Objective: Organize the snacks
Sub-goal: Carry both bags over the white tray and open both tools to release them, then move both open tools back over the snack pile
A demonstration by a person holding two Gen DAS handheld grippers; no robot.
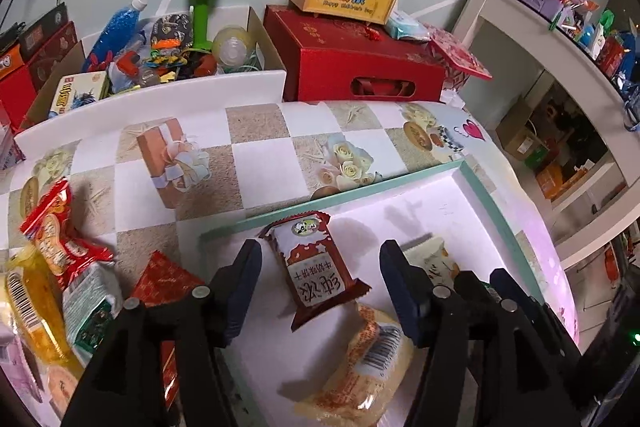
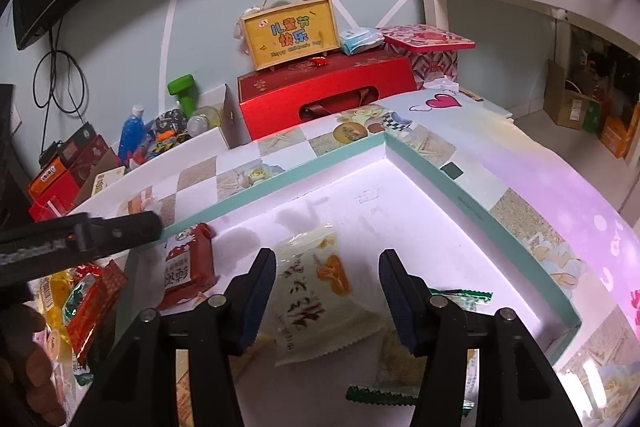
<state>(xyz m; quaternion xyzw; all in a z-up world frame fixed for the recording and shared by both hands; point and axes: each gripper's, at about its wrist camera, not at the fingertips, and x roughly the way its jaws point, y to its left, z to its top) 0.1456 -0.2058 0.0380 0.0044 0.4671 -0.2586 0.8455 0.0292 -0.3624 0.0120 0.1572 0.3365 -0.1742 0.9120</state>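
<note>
In the tray (image 1: 472, 183), the red snack packet (image 1: 320, 267) lies untouched between the spread left claw (image 1: 320, 291).

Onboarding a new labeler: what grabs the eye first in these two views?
The white tray with the teal rim fills the foreground, and the left claw stands open around a dark red snack packet lying inside it. The right claw is open over a white packet with orange print in the same tray. Behind, a yellow Children's Day box sits on a big red gift box.
</note>
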